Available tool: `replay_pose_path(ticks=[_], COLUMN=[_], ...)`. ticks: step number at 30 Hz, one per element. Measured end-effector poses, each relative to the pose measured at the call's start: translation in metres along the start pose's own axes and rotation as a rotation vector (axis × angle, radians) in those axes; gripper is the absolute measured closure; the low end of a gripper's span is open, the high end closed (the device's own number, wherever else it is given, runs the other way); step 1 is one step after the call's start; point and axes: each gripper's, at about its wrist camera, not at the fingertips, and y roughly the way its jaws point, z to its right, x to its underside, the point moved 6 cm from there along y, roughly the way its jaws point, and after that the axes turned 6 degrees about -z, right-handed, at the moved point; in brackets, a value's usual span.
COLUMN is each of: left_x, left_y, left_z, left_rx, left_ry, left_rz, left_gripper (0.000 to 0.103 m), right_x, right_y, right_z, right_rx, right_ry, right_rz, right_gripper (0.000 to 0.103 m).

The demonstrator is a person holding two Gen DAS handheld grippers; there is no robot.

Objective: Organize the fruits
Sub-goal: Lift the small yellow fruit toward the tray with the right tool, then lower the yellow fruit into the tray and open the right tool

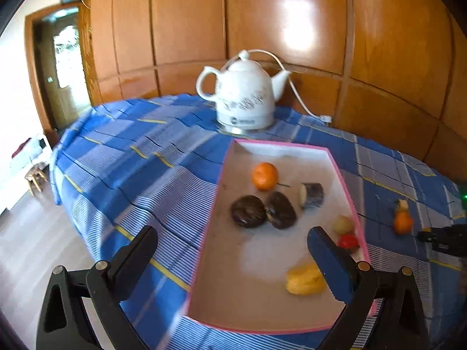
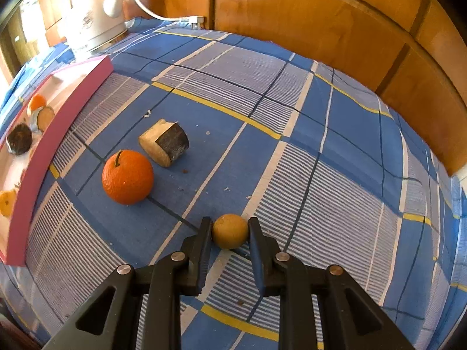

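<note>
Three fruits remain outside the pink-rimmed tray (image 2: 58, 122), and the nearest, a small tan round fruit (image 2: 230, 231), sits pinched between the closed jaws of the right gripper (image 2: 229, 233), low on the blue checked tablecloth (image 2: 321, 145), well clear of the tray's wall. An orange (image 2: 127, 176) and a cut, dark-skinned piece (image 2: 164, 142) lie closer to that wall, likely next in line. Over the tray's near end the left gripper (image 1: 232, 250) hangs with jaws wide and empty, apparently waiting. Inside the tray rest a mandarin (image 1: 264, 175), two dark fruits (image 1: 249, 211) and a yellow one (image 1: 305, 279); beyond its far end stands a white kettle (image 1: 243, 93).
</note>
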Motion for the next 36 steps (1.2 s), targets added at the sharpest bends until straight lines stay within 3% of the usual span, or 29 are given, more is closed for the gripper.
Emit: replay_pose_path(ticks=[6, 9, 15, 24, 33, 36], left_x=[0.002, 0.004, 0.005, 0.005, 0.010, 0.011], left_y=[0.003, 0.002, 0.003, 0.001, 0.007, 0.007], left_z=[-0.023, -0.033, -0.041, -0.045, -0.050, -0.050], left_rx=[-0.062, -0.085, -0.064, -0.042, -0.036, -0.032], left_ry=[-0.025, -0.038, -0.059, -0.068, -0.083, -0.083], left_rz=[0.004, 0.023, 0.008, 0.004, -0.018, -0.024], left_gripper=[0.000, 0.000, 0.000, 0.000, 0.000, 0.000], right_x=[-0.003, -0.005, -0.012, -0.027, -0.036, -0.037], right_y=[-0.040, -0.061, -0.078, -0.072, -0.047, -0.039], right_z=[-0.019, -0.048, -0.123, -0.207, -0.247, -0.249], right_rx=[-0.106, -0.156, -0.262, -0.358, -0.360, -0.365], right_ry=[0.026, -0.018, -0.129, -0.230, -0.271, -0.256], right_rz=[0.086, 0.133, 0.178, 0.158, 0.100, 0.083], right_gripper=[0.079, 0.079, 0.079, 0.079, 0.079, 0.074])
